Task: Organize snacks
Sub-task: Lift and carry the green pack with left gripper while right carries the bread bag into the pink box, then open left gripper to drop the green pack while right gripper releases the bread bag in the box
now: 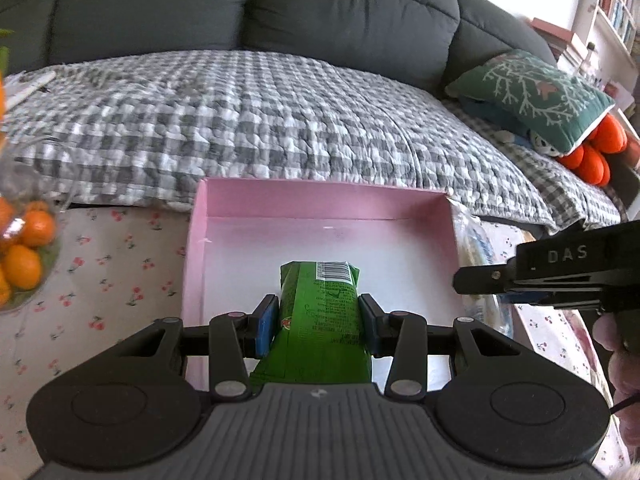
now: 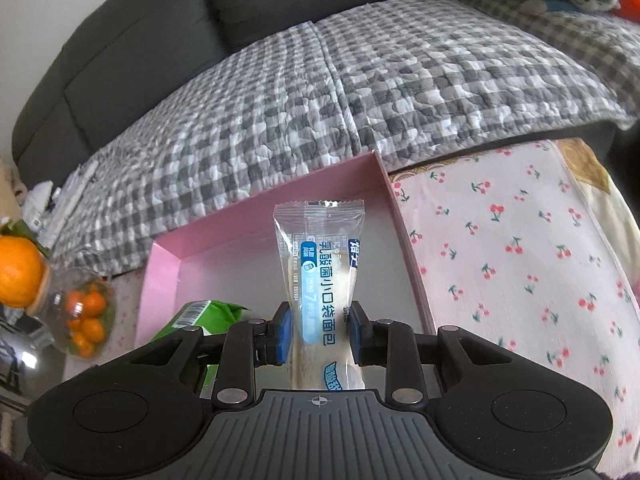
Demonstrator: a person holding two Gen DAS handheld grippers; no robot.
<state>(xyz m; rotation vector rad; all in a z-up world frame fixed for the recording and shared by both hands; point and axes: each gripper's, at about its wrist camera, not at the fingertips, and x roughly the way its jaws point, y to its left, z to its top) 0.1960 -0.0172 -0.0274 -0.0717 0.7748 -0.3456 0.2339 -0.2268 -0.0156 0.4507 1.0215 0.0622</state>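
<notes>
My left gripper (image 1: 318,322) is shut on a green snack packet (image 1: 320,312) with a barcode at its far end, held over the open pink box (image 1: 320,204). My right gripper (image 2: 318,334) is shut on a clear bread packet (image 2: 322,272) with blue and white print, also held above the pink box (image 2: 224,232). The green packet (image 2: 204,314) shows at the lower left of the right wrist view. In the left wrist view the right gripper (image 1: 560,280) comes in from the right edge, with the clear packet (image 1: 478,256) partly showing under it.
The box sits on a cherry-print cloth (image 2: 500,248) against a sofa with a grey checked quilt (image 1: 240,120). A glass bowl of small oranges (image 1: 24,252) stands to the left, with a larger orange (image 2: 18,272) near it. A green cushion (image 1: 536,92) lies at the far right.
</notes>
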